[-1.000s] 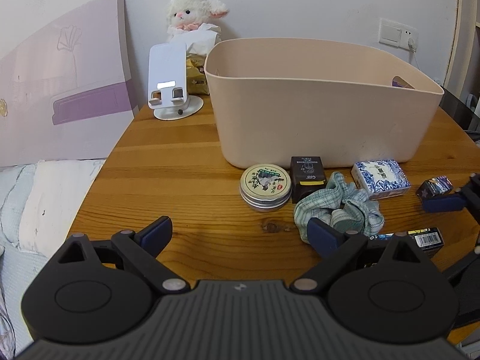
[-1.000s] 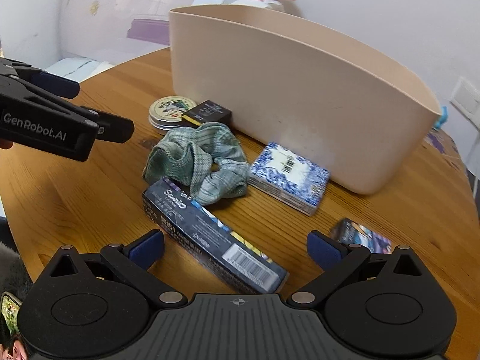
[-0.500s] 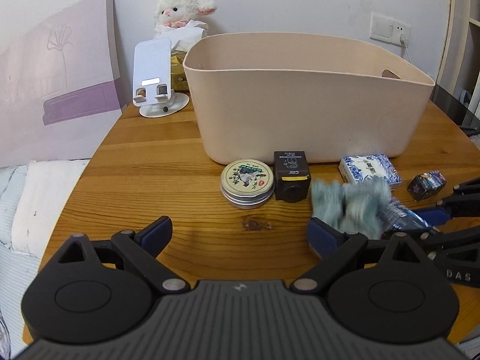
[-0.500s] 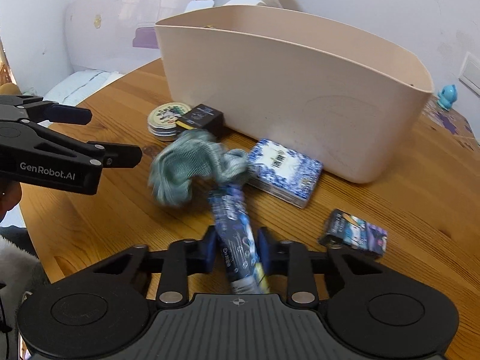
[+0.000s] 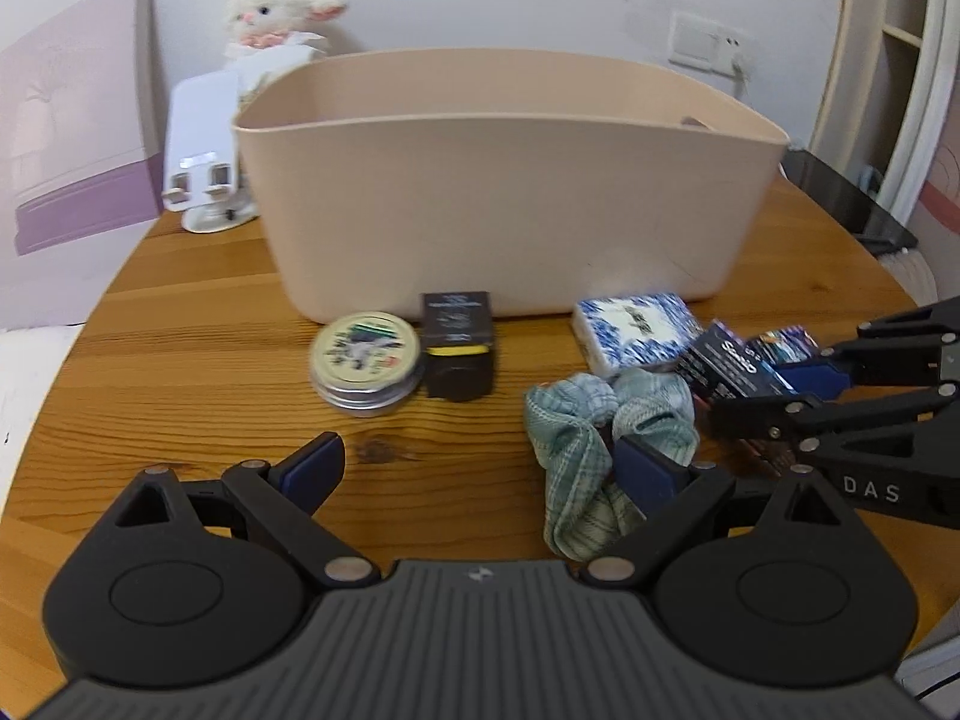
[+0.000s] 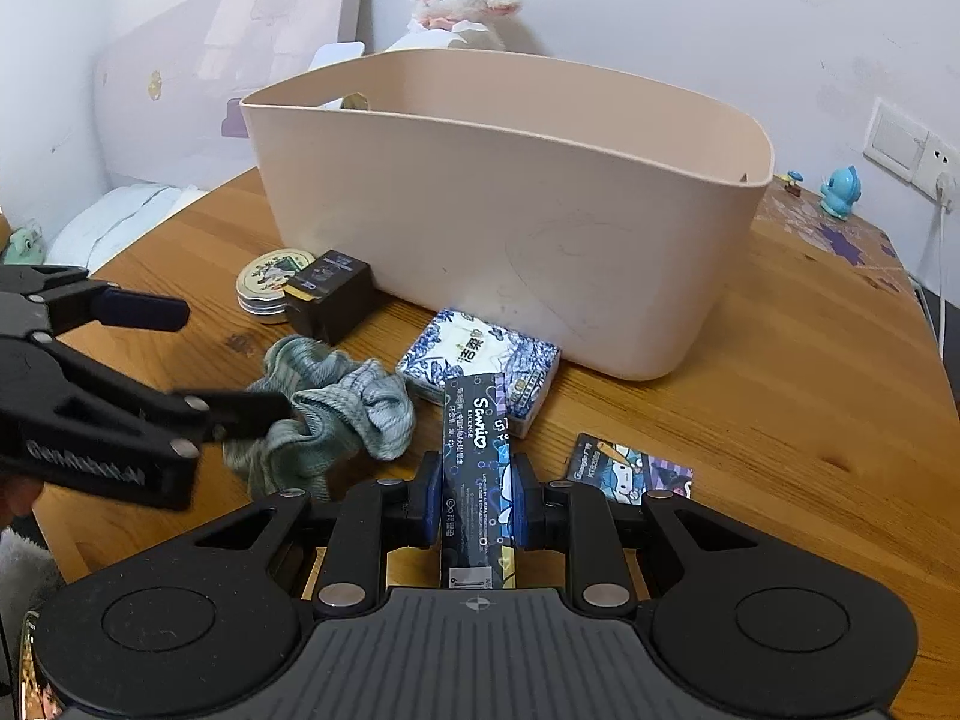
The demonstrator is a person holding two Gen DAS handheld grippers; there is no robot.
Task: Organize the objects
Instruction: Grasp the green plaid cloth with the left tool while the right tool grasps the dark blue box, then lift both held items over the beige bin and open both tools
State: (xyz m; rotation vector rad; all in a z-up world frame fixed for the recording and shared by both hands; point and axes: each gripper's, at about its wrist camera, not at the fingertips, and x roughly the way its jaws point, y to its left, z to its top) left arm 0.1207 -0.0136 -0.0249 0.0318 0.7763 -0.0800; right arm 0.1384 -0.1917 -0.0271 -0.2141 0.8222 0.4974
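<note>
Round wooden table [image 6: 780, 372] in a bedroom corner, white wall behind, plush lamb [image 6: 456, 6] peeking over a big beige tub [image 6: 516, 228].

Right gripper [image 6: 474, 501] clamped tight on a long dark Sanrio box [image 6: 477, 468], pads on its two long sides, box pointing straight ahead toward the tub. Looks raised off the wood at the near end, though hard to tell for sure. Left gripper [image 5: 480, 462] spread wide, holding nothing, hovering low with its right finger pad [image 5: 645, 471] right against the green checked scrunchie [image 5: 591, 450].

Probably the carry-to-tub step. Best bet: lift well clear first, since the box's far end overlaps the blue-and-white tissue pack [image 6: 480, 366] just ahead. Then go up over the near rim and release only once inside. Grip sits near one end, so expect the far end to droop; level wrist, no rush.

Box itself: slim, glossy, navy with cartoon print, barcode near the gripper end. Rigid card, no squish visible.

Off to the right, a small cartoon card box [image 6: 630, 471]; ahead-left, a round tin [image 6: 273, 282] touching a black box [image 6: 330, 294].
</note>
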